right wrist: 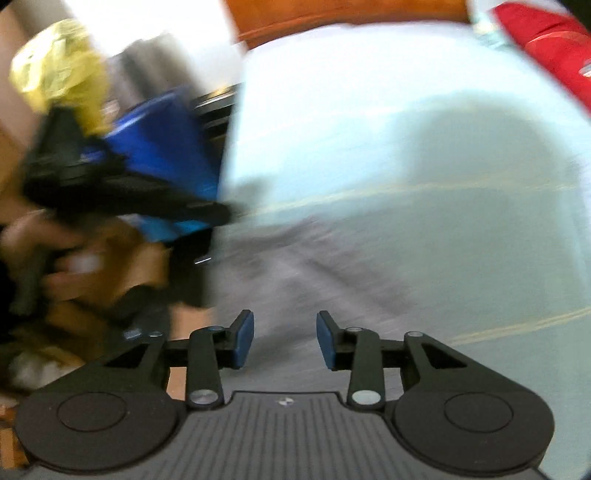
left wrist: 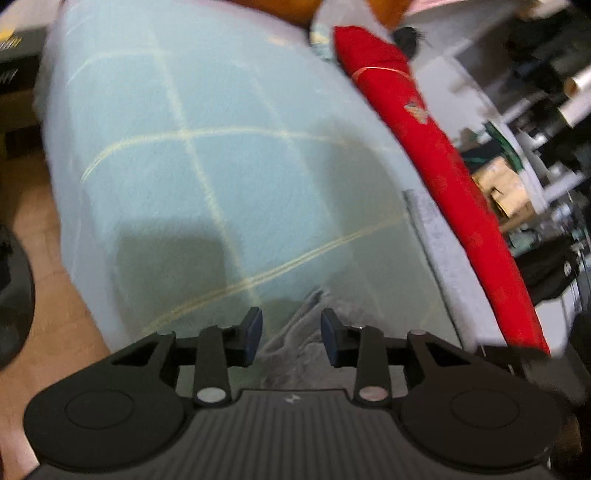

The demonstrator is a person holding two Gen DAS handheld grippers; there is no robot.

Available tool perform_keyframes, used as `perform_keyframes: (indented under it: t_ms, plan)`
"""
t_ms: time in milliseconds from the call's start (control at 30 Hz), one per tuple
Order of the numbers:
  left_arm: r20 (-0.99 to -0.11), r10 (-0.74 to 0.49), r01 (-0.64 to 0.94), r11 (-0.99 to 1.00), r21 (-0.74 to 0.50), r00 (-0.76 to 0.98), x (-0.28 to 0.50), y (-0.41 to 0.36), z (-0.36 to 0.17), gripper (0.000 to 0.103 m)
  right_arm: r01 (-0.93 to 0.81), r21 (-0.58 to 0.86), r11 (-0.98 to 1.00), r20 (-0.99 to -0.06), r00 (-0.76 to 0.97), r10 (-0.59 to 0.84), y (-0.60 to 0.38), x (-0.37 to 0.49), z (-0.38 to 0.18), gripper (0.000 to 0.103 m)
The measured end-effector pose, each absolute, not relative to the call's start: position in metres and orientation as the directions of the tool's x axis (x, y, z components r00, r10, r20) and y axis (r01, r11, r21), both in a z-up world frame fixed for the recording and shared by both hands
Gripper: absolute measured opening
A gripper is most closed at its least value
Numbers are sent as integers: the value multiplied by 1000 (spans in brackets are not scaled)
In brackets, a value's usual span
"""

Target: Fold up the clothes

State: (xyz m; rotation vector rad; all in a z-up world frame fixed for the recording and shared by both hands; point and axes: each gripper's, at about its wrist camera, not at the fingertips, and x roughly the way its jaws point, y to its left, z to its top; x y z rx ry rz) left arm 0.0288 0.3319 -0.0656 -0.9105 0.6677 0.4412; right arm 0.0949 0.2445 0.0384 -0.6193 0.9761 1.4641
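Note:
A grey garment (left wrist: 295, 343) lies crumpled on the light blue bedsheet (left wrist: 207, 155), right under my left gripper (left wrist: 291, 332). A ridge of its cloth rises into the gap between the blue pads (left wrist: 253, 332), but they stand apart and do not press on it. In the blurred right wrist view the same grey garment (right wrist: 295, 266) spreads across the sheet (right wrist: 406, 129). My right gripper (right wrist: 284, 338) hovers over it, open, with nothing between its fingers. At the left of that view a hand (right wrist: 55, 258) holds the black body of the other tool.
A long red cloth (left wrist: 443, 177) runs along the bed's right side, with cluttered white shelves (left wrist: 535, 129) beyond. A wooden headboard (right wrist: 332, 14) stands at the far end. A blue object (right wrist: 166, 147) and a yellow bundle (right wrist: 59, 70) sit left of the bed, above brown floor (left wrist: 55, 295).

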Motion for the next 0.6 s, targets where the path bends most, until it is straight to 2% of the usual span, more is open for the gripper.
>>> perform_keyframes:
  t_ms: [100,233,267,300,333,433,600]
  plan:
    - [-699,59,-588,593,-550,713,36,327,-66,37,-995,93,46,-847,-54,529,257,119,25,43]
    - [-705,39,-581,600,-550,708,37,323,-71,41,-994,-7,-112,-861,-51,505,275,117,-1,43]
    - [-705,36,-579,600,-552,709,36,322,-71,43,-989,-9,-148,-868,-66,492,276,115,-4,38]
    - [-704,32,-578,599,-555,710,35,321,-72,43,-984,-9,-178,-874,-78,480,278,113,-4,9]
    - [-700,27,-572,599,-560,713,35,320,-72,44,-978,-10,-207,-880,-90,467,279,110,-4,6]
    - [-664,-11,-521,610,-596,747,40,321,-68,44,-980,-62,-187,-878,-36,477,286,117,-3,5]
    - [-596,-116,-404,631,-662,795,57,313,-65,51,-998,24,-60,-868,-50,494,294,149,4,13]
